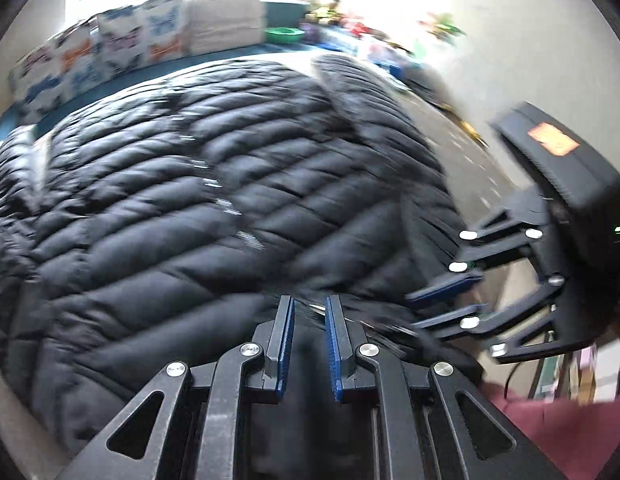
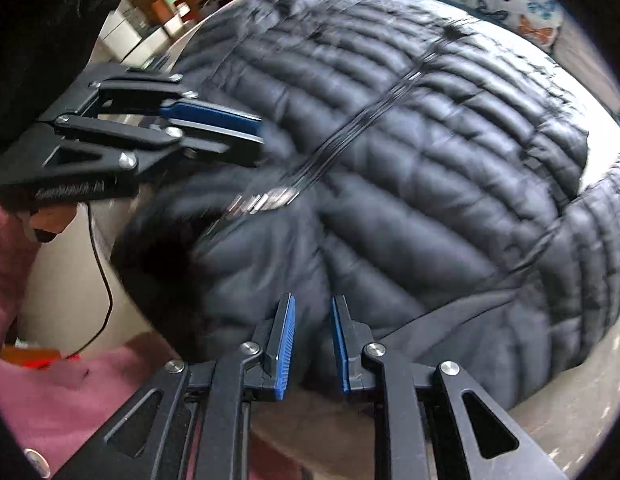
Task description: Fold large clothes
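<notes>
A large black quilted puffer jacket lies spread over a pale table, its zipper line running up the middle; it also fills the right wrist view. My left gripper sits at the jacket's near edge with a narrow gap between its blue pads, dark fabric between them. My right gripper is at the jacket's near hem, jaws slightly apart with fabric in the gap. Each gripper shows in the other's view: the right one, the left one. Both views are motion-blurred.
Butterfly-print cushions and folded pale bedding line the far side. A green bowl and colourful clutter sit at the back. The person's pink sleeve and a black cable are near the table edge.
</notes>
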`<state>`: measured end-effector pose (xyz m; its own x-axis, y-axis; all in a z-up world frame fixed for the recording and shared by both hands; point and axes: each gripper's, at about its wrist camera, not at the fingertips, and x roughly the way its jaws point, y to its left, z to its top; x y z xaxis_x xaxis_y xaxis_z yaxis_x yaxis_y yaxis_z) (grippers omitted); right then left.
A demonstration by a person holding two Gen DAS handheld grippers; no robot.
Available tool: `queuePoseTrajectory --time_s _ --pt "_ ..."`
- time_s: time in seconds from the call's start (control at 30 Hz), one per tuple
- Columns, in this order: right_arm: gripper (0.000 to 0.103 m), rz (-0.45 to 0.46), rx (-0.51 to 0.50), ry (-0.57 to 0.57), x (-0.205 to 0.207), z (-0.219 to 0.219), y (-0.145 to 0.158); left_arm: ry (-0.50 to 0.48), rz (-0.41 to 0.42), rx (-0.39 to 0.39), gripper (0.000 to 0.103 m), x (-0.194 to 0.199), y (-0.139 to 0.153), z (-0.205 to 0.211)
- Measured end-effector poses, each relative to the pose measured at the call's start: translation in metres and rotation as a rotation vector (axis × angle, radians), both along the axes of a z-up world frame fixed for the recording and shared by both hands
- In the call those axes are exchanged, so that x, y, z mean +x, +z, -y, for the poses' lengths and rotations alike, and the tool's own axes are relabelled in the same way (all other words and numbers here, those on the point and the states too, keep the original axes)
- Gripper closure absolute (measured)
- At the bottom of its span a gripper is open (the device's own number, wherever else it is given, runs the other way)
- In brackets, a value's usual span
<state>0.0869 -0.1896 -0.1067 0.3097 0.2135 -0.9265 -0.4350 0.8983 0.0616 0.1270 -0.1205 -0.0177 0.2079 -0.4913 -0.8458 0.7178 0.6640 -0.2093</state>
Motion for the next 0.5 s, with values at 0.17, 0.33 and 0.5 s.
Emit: queuePoseTrajectory --time_s 0.17,0.33,0.5 --pt "0.079 0.062 -0.042 -0.042 -0.011 -0.007 -0.036 -0.038 0.063 0.087 0.086 -0.027 -0.030 0.010" --pt "0.079 0.096 0.022 -0.069 -0.030 0.006 -0.015 -0.005 -0.001 0.054 0.086 -0.018 -0.045 0.002" --pt "0.074 0.072 0.095 -0.176 -0.032 0.046 -0.030 0.011 -0.026 0.046 0.086 -0.010 -0.054 -0.002"
